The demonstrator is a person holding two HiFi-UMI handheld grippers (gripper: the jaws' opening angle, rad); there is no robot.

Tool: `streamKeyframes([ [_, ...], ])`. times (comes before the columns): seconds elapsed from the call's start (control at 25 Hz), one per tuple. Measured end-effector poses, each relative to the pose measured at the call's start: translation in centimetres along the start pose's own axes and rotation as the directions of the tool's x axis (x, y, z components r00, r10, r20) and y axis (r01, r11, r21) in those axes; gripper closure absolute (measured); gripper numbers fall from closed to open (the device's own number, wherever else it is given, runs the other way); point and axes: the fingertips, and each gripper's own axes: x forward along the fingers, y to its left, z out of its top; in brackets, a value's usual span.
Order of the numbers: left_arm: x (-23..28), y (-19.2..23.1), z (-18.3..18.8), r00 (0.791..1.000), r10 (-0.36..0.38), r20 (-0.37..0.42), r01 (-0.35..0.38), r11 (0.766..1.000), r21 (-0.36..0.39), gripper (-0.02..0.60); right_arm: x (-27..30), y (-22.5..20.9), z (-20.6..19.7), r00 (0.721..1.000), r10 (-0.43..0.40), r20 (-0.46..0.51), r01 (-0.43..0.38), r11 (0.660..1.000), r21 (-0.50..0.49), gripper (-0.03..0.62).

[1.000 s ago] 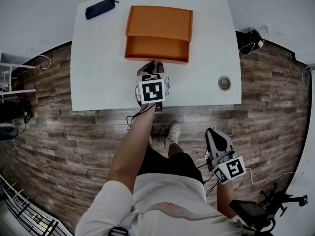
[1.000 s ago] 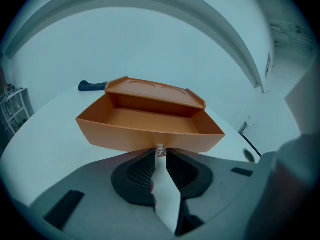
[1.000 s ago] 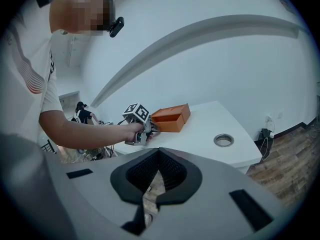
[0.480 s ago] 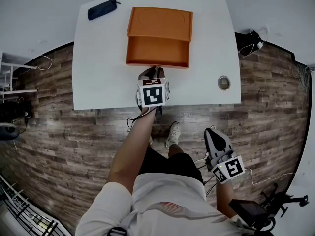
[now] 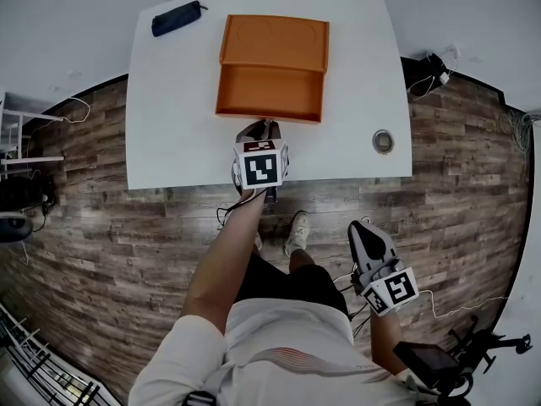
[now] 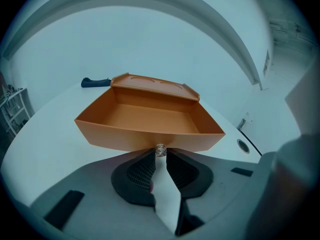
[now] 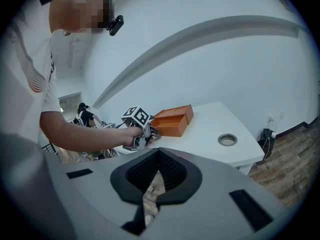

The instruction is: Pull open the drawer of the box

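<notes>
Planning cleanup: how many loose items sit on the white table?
2: the orange box at the far middle, its drawer pulled out, and a dark pouch at the far left corner. Nothing looks hidden.

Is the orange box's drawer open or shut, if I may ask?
Open: the drawer juts out of the box, its inside showing.

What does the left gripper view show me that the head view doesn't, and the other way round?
Only the left gripper view: the small clear knob on the drawer front, pinched between the left gripper's jaw tips.
Only the head view: the right gripper, held low beside the person, off the table and over the wood floor.
Both: the orange box with its drawer pulled out and empty, the dark pouch, and the round grommet.
</notes>
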Motion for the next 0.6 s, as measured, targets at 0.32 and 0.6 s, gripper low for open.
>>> streamKeyframes([
  [0.32,-0.2,-0.1,-0.2,1.0,-0.003,-0.002,0.003,1.0,0.008,0.502,-0.5,0.2,-0.3,1.0,-0.01,0.003,0.01,1.0,0.005,0.6],
  [0.6,-1.3,-0.3,0.0,0.998,-0.056,0.025,0.056,0.998,0.002,0.428,-0.5,0.2,0.1,1.0,-0.003,0.028,0.003,1.0,0.005,0.6],
])
